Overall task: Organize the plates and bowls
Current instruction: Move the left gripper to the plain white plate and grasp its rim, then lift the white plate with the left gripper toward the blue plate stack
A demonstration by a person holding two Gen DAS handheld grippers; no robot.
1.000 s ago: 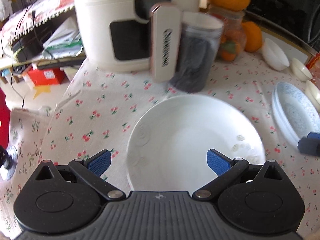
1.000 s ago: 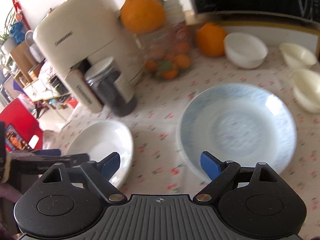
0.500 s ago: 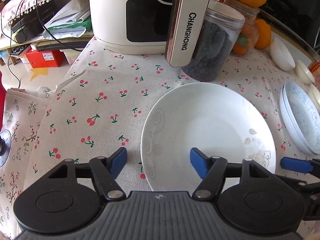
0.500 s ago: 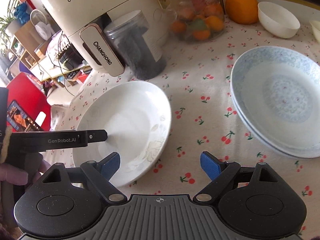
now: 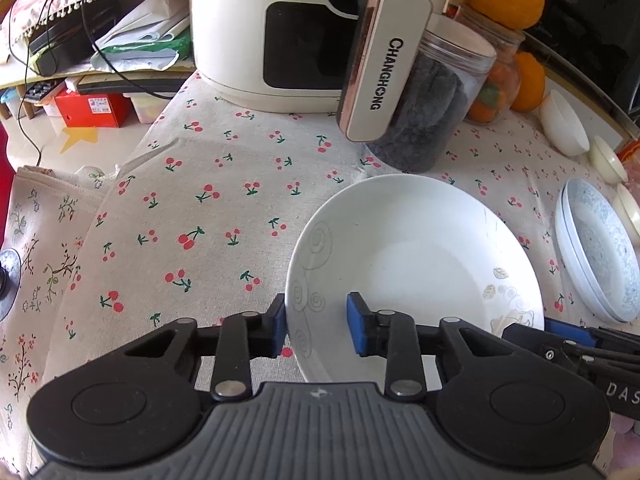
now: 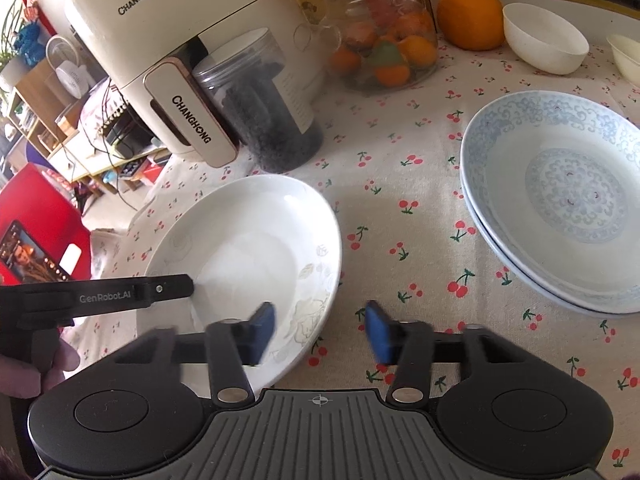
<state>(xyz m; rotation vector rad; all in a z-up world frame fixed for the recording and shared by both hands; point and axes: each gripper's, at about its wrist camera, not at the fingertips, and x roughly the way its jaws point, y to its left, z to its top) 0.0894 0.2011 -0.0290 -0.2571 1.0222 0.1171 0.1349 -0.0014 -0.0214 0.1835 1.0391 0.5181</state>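
A white plate (image 5: 416, 264) with faint swirl marks lies on the cherry-print cloth; it also shows in the right wrist view (image 6: 248, 248). My left gripper (image 5: 316, 326) straddles the plate's near left rim, one pad outside and one inside, with a gap still between the pads. My right gripper (image 6: 320, 330) straddles the plate's near right rim, pads apart and blurred. A stack of blue-patterned plates (image 6: 556, 196) lies to the right, and it also shows in the left wrist view (image 5: 600, 256).
A white air fryer (image 5: 312, 28) and a jar of dark contents (image 5: 428, 108) stand just behind the plate. A jar of fruit (image 6: 384, 40), oranges (image 6: 470, 14) and small white bowls (image 6: 544, 38) sit at the back. The table edge drops off at left.
Both grippers have moved in on the white plate and narrowed their jaws around its near rim, the left one on the left side, the right one on the right side.
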